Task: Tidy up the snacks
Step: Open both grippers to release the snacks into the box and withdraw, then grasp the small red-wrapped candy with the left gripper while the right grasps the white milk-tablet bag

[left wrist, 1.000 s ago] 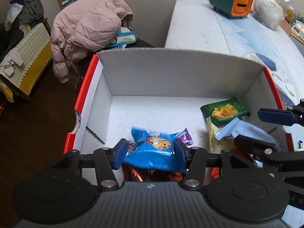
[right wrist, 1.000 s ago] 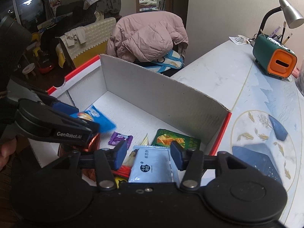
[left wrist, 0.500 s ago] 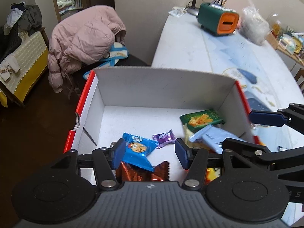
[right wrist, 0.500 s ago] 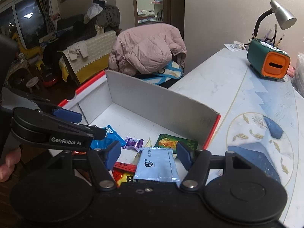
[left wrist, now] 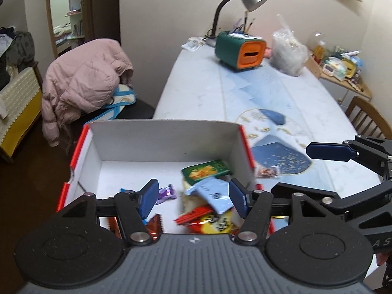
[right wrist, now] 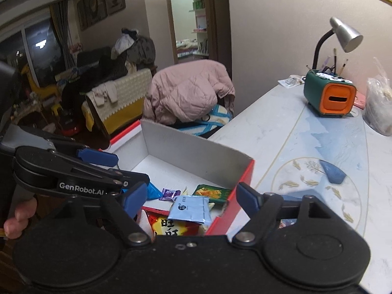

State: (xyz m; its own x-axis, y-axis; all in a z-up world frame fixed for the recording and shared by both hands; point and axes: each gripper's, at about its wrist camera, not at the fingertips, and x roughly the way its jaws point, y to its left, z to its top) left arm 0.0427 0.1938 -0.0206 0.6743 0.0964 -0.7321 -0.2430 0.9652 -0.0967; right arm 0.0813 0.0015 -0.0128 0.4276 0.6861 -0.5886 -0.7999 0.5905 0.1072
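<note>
Both grippers being seen higher above red-and-white cardboard box [left wrist: 80,147] than second ago; blue cookie packet and pale blue sachet [right wrist: 189,209], then between jaws, now being seen released. Left gripper [left wrist: 192,199] jaws just been opening, standing apart, nothing between pads. Right gripper [right wrist: 192,199] jaws just been opening wide, nothing gripped. Sachet lying inside box, overlapping green snack packet [left wrist: 207,171] near right wall. Purple candy [left wrist: 166,193] lying on box floor, left of sachet. Small brown wrapper [left wrist: 267,172] lying on table [left wrist: 196,93], just beside box's right wall.
</note>
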